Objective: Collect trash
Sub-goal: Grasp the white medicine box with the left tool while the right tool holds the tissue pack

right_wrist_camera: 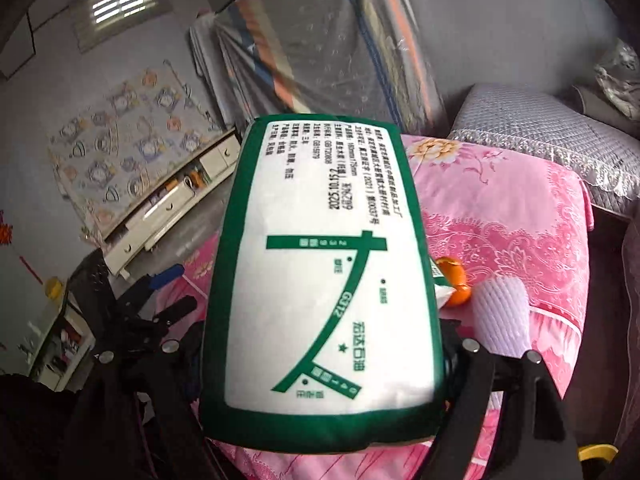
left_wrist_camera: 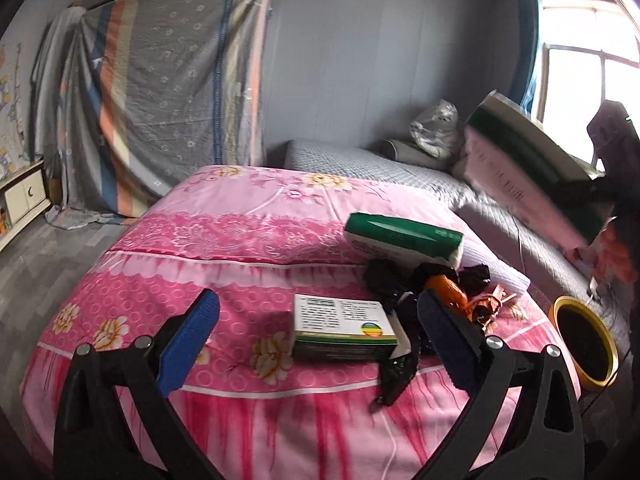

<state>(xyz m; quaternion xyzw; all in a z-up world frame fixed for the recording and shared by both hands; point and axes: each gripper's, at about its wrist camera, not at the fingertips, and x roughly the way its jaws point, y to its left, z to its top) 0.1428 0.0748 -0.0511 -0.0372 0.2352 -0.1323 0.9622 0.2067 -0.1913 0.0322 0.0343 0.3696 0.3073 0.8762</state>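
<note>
- The tissue pack (right_wrist_camera: 324, 280), white with a green edge and green writing, is held up in the air over the bed (left_wrist_camera: 240, 240). It fills the middle of the right wrist view.
- The right tongs (right_wrist_camera: 320, 392) pinch this pack from both sides near its lower end. The pads are hidden behind it, but the black arms hug its sides.
- In the left wrist view the same pack (left_wrist_camera: 528, 172) is blurry and tilted, high at the right side, above the gray part of the bed.
- The right tongs point down at a slant, and their view is tipped over to one side.
- The left tongs (left_wrist_camera: 316, 324) are spread wide apart with nothing between the blue pads (left_wrist_camera: 192, 336). They point a bit down at the pink blanket (left_wrist_camera: 200, 280).
- A small white and green box (left_wrist_camera: 344, 332) lies on the blanket between the two pads, but they do not touch it.
- A second green and white pack (left_wrist_camera: 404, 240) lies farther back on the bed.
- A black plastic bag (left_wrist_camera: 396, 292) and an orange peel (left_wrist_camera: 448, 292) lie just beside the box, near the right pad.
- A yellow-rimmed bin (left_wrist_camera: 584, 340) stands at the right side of the bed.
- A white foam net (right_wrist_camera: 500, 316) lies on the blanket next to the peel.
</note>
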